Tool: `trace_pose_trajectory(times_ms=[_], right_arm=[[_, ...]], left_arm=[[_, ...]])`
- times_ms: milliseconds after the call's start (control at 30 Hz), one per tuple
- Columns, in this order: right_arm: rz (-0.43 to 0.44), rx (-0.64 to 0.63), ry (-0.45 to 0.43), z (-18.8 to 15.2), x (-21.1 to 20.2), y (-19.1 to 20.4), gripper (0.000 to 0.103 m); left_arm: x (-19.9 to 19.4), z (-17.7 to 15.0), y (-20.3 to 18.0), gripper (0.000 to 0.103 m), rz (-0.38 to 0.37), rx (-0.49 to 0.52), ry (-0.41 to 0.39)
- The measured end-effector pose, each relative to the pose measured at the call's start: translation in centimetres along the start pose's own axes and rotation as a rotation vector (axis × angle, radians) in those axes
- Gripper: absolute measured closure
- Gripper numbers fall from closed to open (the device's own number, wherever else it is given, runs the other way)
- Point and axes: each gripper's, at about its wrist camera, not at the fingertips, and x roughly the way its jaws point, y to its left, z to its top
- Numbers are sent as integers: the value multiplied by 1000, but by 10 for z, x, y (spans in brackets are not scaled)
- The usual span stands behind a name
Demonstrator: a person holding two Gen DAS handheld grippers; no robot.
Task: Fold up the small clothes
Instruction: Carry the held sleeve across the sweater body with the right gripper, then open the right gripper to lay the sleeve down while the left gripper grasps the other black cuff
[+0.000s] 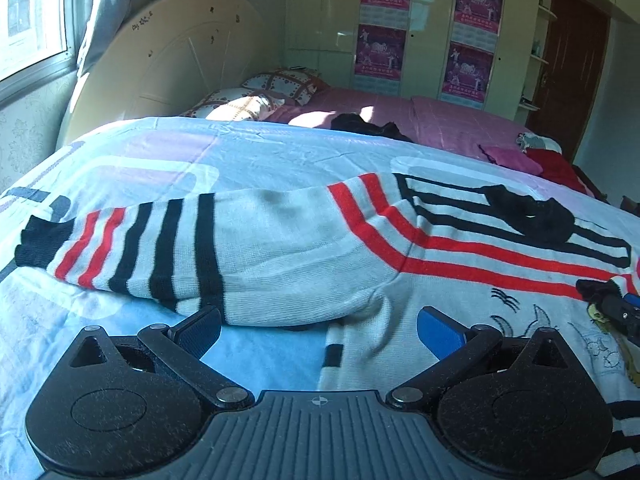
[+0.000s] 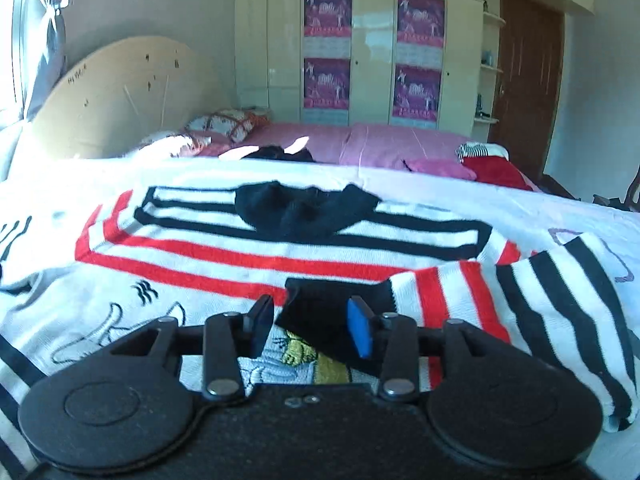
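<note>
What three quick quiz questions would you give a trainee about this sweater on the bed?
1. Multiple choice: what lies between the fingers of the right tool? A) black cuff B) a white sock C) a hanger
2. True or false: the left tool is shut on the striped sleeve.
3. Short answer: what colour is the collar of the sweater?
Key: 1 A; 2 false, its jaws stand open; 3 black.

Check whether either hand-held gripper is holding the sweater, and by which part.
Left hand-held gripper holds nothing. Right hand-held gripper straddles the sweater's black cuff, not closed on it.
</note>
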Motion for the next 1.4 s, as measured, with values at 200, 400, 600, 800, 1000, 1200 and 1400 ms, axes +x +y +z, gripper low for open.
trace_pose_trajectory(times_ms=[200, 400, 600, 800, 1000, 1200, 1400], right_arm=[[-113, 81, -26, -3, -36, -56, 94], [-193, 129, -13, -12, -45, -103, 95], [-212, 166, -12, -22, -56, -134, 92], [-227, 194, 6, -31, -63, -153, 91], [-255, 238, 2, -31, -69, -167, 91], [-264, 299, -4, -27, -65, -174, 91], [-234, 303, 20, -29, -54, -162, 91]], left_arm=[[5, 2, -85, 0, -172, 68, 5], [12, -3, -171, 42, -409, 32, 86], [37, -17, -206, 48, -502, -85, 216], [58, -17, -206, 50, -574, -239, 222], [55, -4, -211, 98, -604, -190, 127], [35, 42, -169, 98, -567, -131, 16], [52, 54, -127, 98, -502, -80, 21]])
